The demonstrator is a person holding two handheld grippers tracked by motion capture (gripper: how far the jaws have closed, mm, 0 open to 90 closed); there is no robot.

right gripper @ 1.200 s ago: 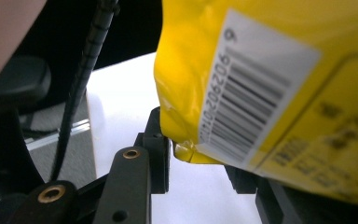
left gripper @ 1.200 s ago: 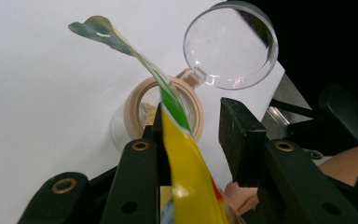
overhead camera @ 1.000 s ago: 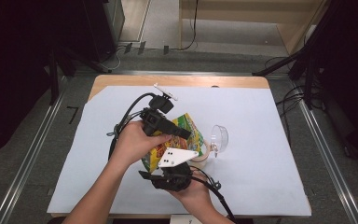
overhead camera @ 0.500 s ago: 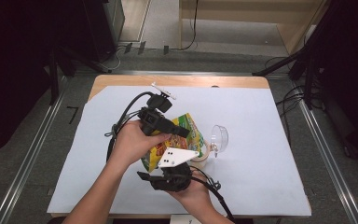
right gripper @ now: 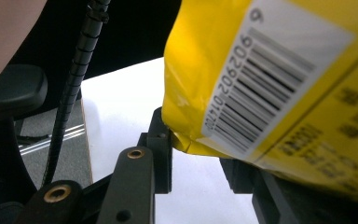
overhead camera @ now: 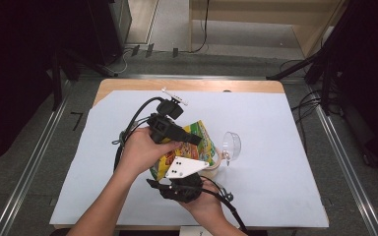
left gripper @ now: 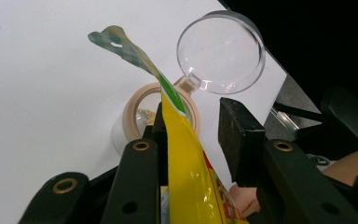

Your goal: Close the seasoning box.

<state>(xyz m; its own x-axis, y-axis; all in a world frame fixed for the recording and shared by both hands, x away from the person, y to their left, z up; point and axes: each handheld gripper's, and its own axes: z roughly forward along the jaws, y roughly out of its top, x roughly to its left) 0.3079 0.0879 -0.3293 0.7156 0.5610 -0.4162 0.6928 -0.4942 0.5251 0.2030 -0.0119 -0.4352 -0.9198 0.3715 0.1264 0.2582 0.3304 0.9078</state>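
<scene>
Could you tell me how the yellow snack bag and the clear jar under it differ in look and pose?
The yellow snack bag is opaque, printed and crumpled; the clear jar is see-through with a beige rim. The bag is held up off the table between the two grippers, while the jar stands on the white sheet. The bag's torn corner is open; the jar's hinged lid is swung back. Both are open.

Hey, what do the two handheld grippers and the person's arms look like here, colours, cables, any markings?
Both grippers are black. The left gripper trails a black cable and has a small white bar on top. The right gripper carries a pale three-cornered plate with black dots and trails a ribbed black cable. The jaws are blocky, on arms with brass-coloured rivets. Forearms are bare, no sleeves visible.
</scene>
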